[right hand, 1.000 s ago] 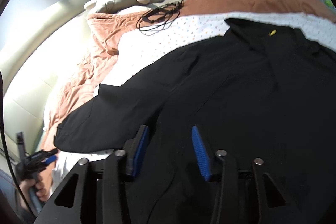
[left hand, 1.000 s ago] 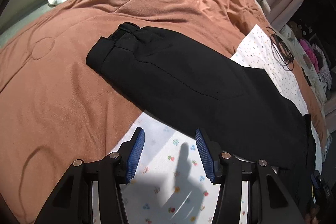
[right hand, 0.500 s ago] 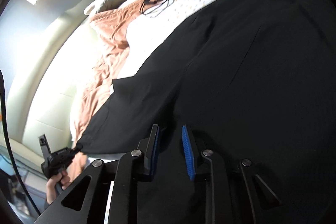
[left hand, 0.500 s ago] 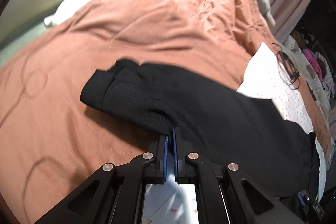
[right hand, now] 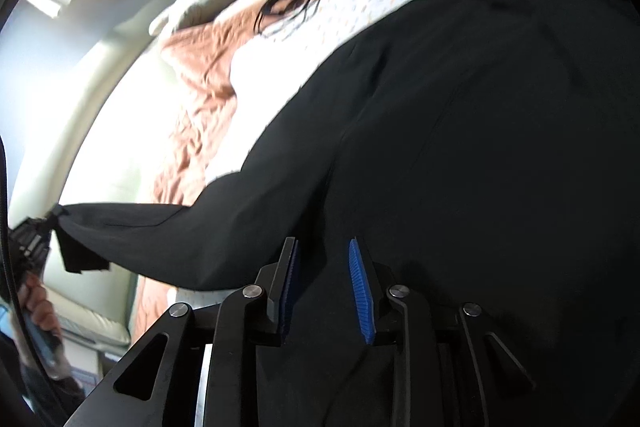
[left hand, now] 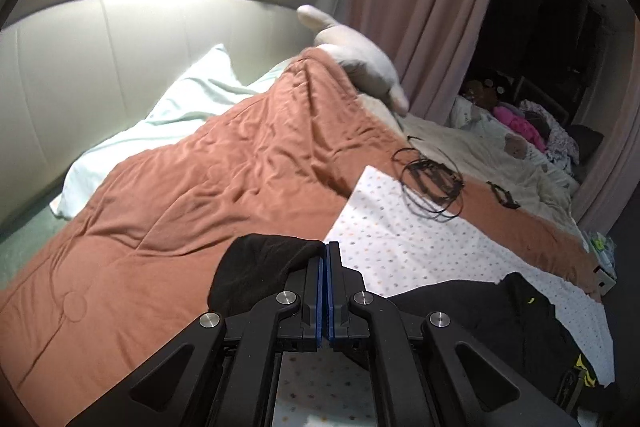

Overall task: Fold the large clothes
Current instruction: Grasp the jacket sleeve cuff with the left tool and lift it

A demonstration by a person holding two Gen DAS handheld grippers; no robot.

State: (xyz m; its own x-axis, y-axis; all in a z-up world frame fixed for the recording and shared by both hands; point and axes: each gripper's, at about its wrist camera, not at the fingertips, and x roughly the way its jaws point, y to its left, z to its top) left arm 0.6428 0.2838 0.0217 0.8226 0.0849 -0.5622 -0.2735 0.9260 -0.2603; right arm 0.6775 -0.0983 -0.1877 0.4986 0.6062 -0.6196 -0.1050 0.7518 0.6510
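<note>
A large black garment (right hand: 480,131) lies spread on a white dotted sheet (left hand: 384,227) on the bed. My left gripper (left hand: 325,251) is shut on the cuff end of its black sleeve (left hand: 260,267) and holds it up off the quilt. In the right wrist view that sleeve (right hand: 192,227) stretches taut to the left gripper (right hand: 30,239) at the left edge, held by a hand (right hand: 38,307). My right gripper (right hand: 322,247) hovers low over the garment near the armpit. Its jaws are opening, with black cloth below them and no fold visibly pinched.
A rust-brown quilt (left hand: 180,195) covers the bed, with a pale pillow (left hand: 188,107) and a padded headboard (left hand: 120,47) behind. A coil of black cable (left hand: 432,183) lies on the sheet's far corner. A grey plush (left hand: 360,63), pink curtains (left hand: 420,7) and piled toys (left hand: 516,123) stand beyond.
My left gripper closed on the sleeve's edge and rose, lifting the sleeve off the quilt. My right gripper dipped closer to the garment, narrowed, then widened again.
</note>
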